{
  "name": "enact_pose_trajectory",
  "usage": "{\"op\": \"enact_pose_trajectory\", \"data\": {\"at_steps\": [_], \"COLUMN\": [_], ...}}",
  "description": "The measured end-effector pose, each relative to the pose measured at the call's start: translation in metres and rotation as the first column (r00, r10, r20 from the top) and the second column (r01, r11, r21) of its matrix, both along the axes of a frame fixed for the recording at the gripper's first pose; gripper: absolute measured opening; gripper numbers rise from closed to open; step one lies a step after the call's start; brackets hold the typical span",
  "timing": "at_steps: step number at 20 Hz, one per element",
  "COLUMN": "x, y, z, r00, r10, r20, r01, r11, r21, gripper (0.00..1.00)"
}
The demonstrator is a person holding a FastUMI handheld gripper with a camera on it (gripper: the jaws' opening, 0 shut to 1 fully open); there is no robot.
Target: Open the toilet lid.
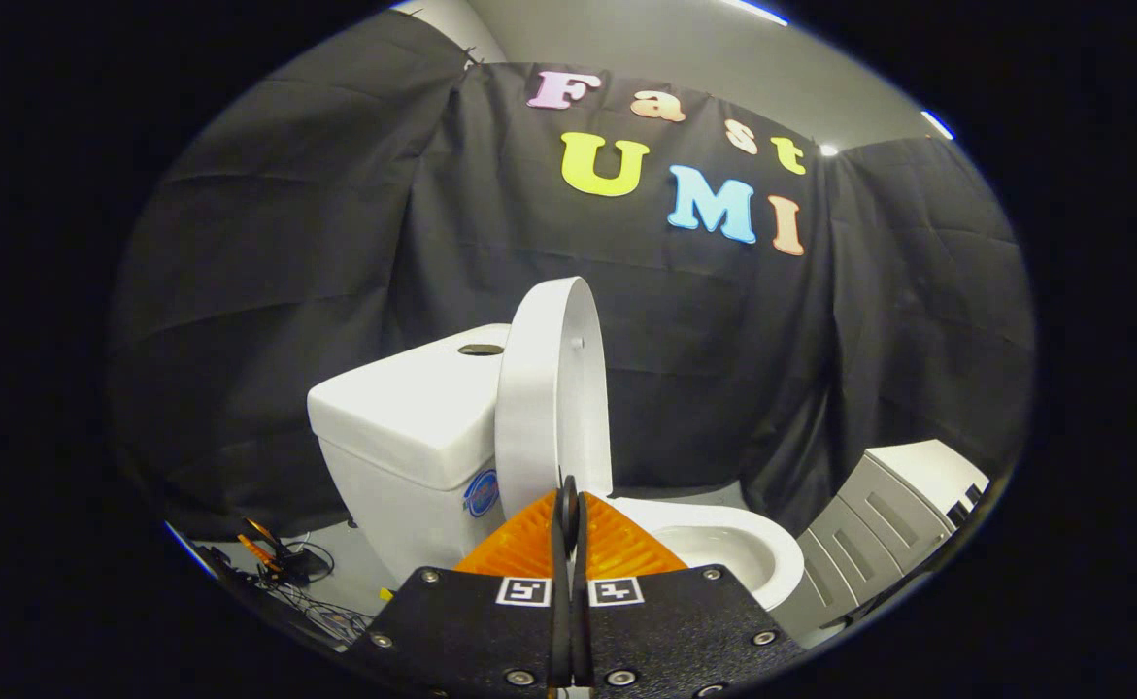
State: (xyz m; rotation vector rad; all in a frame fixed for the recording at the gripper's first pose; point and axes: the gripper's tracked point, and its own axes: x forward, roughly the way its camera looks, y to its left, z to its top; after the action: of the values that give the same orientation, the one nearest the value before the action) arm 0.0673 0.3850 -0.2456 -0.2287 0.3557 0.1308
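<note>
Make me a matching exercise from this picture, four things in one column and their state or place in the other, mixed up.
1. toilet lid
2. gripper
3. toilet bowl
4. cabinet

A. fingers closed together, nothing between them
B. uncovered, just beyond the fingers
C. raised upright in front of the tank
D. beside the bowl, against the cloth wall

Pairs: 1-C, 2-A, 3-B, 4-D
</note>
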Motion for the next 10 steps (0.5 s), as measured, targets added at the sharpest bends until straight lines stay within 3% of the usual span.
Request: {"op": "enact_pose_trajectory", "data": {"at_steps": [5,8,10], "x": [0.001,-0.002,0.000], "y": [0.000,-0.004,0.006], "z": [-0.001,-0.005,-0.002], "r00": [1.000,0.999,1.000], "r10": [-0.010,-0.034,0.003], "r20": [0.017,-0.004,-0.024], "r01": [0.010,0.034,-0.001], "r11": [1.000,0.998,0.996], "r21": [-0.017,0.057,0.084], "gripper": [0.00,0.00,0.03]}}
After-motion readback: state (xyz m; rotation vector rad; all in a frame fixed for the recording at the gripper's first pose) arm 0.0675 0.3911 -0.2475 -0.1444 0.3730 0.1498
